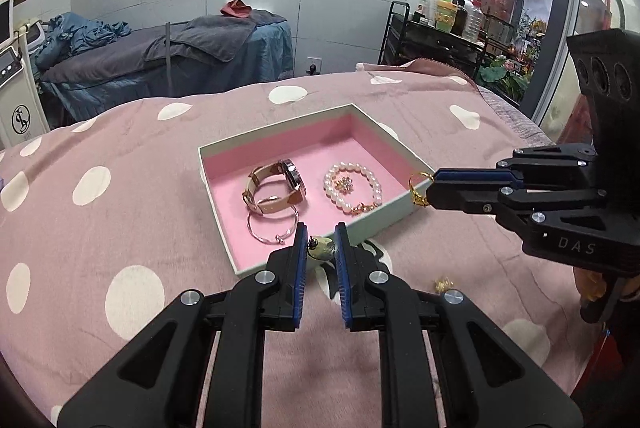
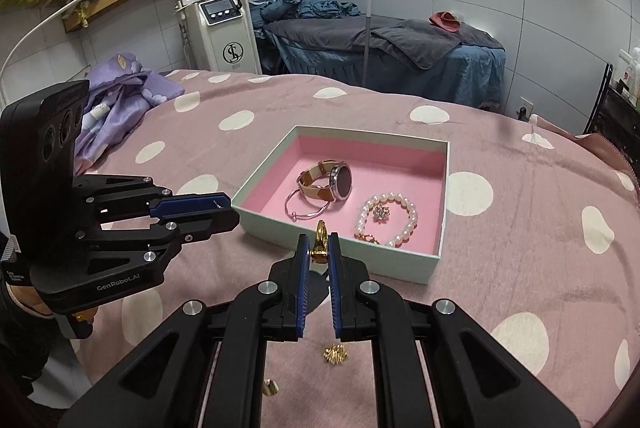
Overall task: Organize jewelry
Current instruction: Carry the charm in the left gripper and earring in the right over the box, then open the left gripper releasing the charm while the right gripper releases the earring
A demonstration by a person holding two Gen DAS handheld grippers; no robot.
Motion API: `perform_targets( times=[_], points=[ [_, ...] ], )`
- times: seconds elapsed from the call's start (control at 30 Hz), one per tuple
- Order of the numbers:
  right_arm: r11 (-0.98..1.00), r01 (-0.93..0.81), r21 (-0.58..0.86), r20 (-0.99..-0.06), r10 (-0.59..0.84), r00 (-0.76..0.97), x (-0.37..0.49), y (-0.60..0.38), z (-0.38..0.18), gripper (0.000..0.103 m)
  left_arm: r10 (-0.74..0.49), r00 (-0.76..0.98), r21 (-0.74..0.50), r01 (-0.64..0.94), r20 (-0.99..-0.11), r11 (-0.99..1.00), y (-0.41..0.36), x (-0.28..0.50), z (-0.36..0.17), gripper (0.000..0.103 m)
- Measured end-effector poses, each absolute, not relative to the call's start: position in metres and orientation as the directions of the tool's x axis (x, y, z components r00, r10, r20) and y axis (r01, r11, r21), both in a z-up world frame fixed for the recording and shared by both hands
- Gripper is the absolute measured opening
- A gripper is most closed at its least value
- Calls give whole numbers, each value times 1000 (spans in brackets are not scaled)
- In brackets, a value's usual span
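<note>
A pale box (image 1: 308,118) (image 2: 344,253) with pink lining sits on the polka-dot blanket. It holds a watch (image 1: 286,180) (image 2: 340,180), a thin bangle (image 1: 272,226) (image 2: 306,208) and a pearl bracelet (image 1: 354,188) (image 2: 390,214) around a small brooch (image 1: 344,184) (image 2: 382,212). My left gripper (image 1: 322,246) (image 2: 226,210) is shut on a pale green bead earring (image 1: 322,247) at the box's near edge. My right gripper (image 2: 319,248) (image 1: 430,188) is shut on a gold ring (image 2: 320,242) (image 1: 418,190) by the box's side wall.
A small gold trinket (image 2: 335,354) (image 1: 443,284) lies on the blanket (image 1: 120,228) below my right gripper, and another gold piece (image 2: 270,386) lies nearer. A purple cloth (image 2: 120,88) is bunched at the far left. A massage bed (image 2: 380,44) and machine (image 2: 218,16) stand behind.
</note>
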State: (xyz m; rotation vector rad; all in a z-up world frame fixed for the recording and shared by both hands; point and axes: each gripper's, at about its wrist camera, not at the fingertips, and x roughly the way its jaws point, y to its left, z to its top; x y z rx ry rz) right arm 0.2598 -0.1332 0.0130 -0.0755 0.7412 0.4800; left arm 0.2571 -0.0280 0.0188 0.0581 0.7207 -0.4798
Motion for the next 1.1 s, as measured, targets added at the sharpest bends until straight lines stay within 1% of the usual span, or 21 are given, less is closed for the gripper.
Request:
perform_targets(
  times=[0.1, 0.23, 0.37, 0.53, 0.87, 1.1],
  points=[
    [897, -423, 132, -677, 393, 622, 282, -133, 12, 9, -437, 604, -153, 463, -667, 873, -32, 281, 21, 14],
    [899, -393, 195, -706, 407, 580, 309, -133, 3, 9, -425, 542, -158, 469, -725, 869, -43, 308, 11, 14],
    [912, -367, 186, -742, 375, 556, 328, -129, -9, 9, -436, 472, -217, 449, -766, 867, -43, 332, -4, 14],
    [923, -341, 178, -780, 344, 523, 344, -125, -27, 9, -401, 446, -202, 430, -800, 880, -46, 344, -19, 14],
    [935, -341, 100, -805, 277, 524, 347, -117, -40, 9, -382, 443, -180, 432, -811, 884, -49, 348, -30, 14],
    [934, -351, 60, -794, 258, 550, 344, -117, -39, 10, -366, 463, -149, 440, -807, 885, -51, 347, -30, 15]
  ],
)
